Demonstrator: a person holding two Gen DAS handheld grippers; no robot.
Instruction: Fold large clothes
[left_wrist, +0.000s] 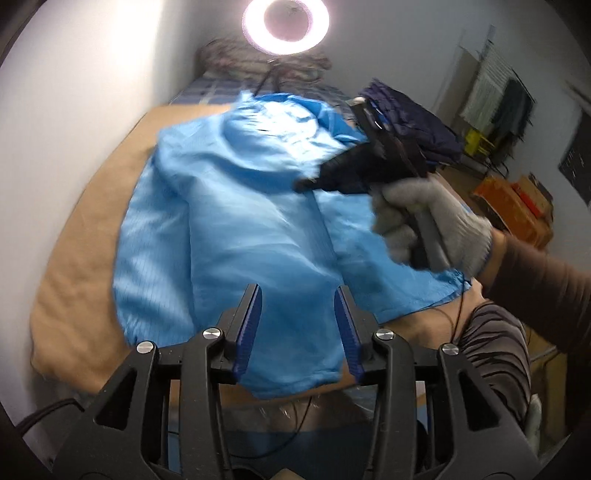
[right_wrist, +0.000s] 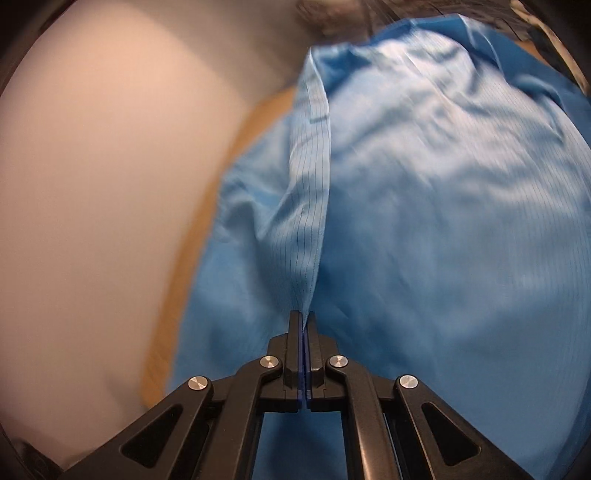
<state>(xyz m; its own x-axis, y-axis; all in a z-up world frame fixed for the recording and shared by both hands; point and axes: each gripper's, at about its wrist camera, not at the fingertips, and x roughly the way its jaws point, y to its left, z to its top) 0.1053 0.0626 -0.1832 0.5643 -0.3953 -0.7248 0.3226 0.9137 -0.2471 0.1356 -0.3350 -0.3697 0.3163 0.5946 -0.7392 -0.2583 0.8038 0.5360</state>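
While the left gripper (left_wrist: 298, 325) gapes empty, the right gripper (right_wrist: 303, 325) pinches the blue garment (right_wrist: 424, 221)

A glowing round ring lamp (left_wrist: 285, 23) shines at the far end. Under it a tan blanket (left_wrist: 79, 236) covers the bed, with a checked blue sheet (left_wrist: 207, 92) beyond. Orange cardboard boxes (left_wrist: 517, 206) sit by the right wall.
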